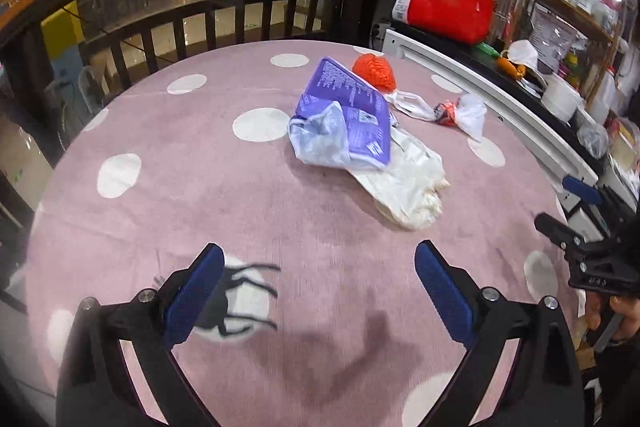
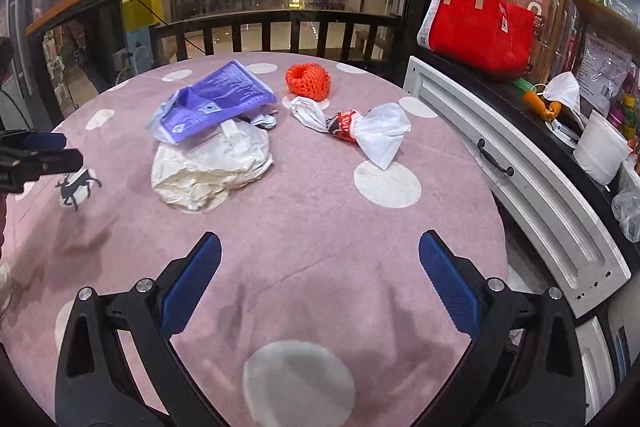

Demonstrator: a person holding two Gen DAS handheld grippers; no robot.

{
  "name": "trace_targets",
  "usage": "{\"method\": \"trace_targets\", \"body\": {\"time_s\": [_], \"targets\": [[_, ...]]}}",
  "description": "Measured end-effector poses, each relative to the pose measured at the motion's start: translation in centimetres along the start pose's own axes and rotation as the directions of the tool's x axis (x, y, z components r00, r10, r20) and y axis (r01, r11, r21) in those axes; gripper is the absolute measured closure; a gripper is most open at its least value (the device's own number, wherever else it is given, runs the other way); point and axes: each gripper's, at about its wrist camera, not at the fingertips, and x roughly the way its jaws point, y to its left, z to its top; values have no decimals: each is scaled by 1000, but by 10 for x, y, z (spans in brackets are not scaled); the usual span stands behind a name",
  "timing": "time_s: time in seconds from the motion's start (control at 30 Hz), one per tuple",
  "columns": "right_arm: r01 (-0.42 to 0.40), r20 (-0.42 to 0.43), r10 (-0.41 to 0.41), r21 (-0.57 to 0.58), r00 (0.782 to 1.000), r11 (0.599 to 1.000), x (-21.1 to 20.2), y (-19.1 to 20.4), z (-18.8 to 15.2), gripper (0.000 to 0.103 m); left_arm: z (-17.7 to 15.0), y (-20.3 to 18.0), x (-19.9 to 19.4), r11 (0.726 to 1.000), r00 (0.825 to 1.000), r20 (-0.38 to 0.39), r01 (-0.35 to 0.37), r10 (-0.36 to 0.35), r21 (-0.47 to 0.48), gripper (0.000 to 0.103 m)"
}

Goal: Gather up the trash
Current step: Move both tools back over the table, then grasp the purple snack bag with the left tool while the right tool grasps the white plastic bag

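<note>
— Under the purple packet (image 2: pixel 212 99) I can only see part of the crumpled white bag (image 2: pixel 208 167); how much is covered, I cannot tell. The print on the packet is too small to read.

— And your tools?

— My left tool (image 1: pixel 316 291) hovers over the pink spotted worktop (image 1: pixel 160 211), jaws spread wide, gripping nothing. My right tool (image 2: pixel 320 287) is the same, wide and empty, short of the trash. Near the far edge lie the orange net (image 2: pixel 308 77) and a twisted white-and-red wrapper (image 2: pixel 360 127).
</note>
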Motion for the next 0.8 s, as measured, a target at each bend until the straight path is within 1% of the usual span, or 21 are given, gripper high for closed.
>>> {"method": "trace_targets", "body": {"time_s": [0.17,0.23,0.33,0.37,0.43,0.5,0.53,0.57,0.63,0.7,0.77,0.8], "targets": [[-4,-19,5,43,1000,999,16,-19,10,5,35,-1,29,998,999,-18,39,-40,-39,11],[-14,-24,16,65,1000,998,20,-25,12,5,48,-6,44,999,999,-26,19,-20,-38,12],[-25,-26,28,89,999,996,24,-31,13,6,63,-7,65,998,999,-39,-13,10,-54,17],[-26,-26,29,93,999,995,25,-33,13,5,66,-5,73,998,999,-49,-18,15,-67,21],[-23,-30,26,91,999,996,28,-36,13,6,71,1,86,995,997,-77,-2,-7,-105,27],[-21,-37,24,89,999,996,32,-38,13,6,71,9,94,989,995,-92,12,-26,-150,38],[-17,-39,21,88,999,996,34,-40,13,6,70,12,96,984,995,-96,21,-39,-174,49],[-15,-39,18,88,999,996,36,-41,13,6,69,16,97,980,994,-99,30,-50,-196,55],[-13,-39,16,84,999,996,39,-43,14,6,67,24,93,971,994,-81,52,-73,-233,58],[-6,-40,9,74,999,997,43,-44,17,6,66,30,84,967,996,-50,54,-68,-248,62],[-4,-40,7,68,999,998,49,-45,23,6,66,33,76,968,998,-28,53,-61,-244,72],[-5,-39,8,68,999,998,50,-45,25,6,66,34,73,968,998,-22,50,-57,-245,75]]}}
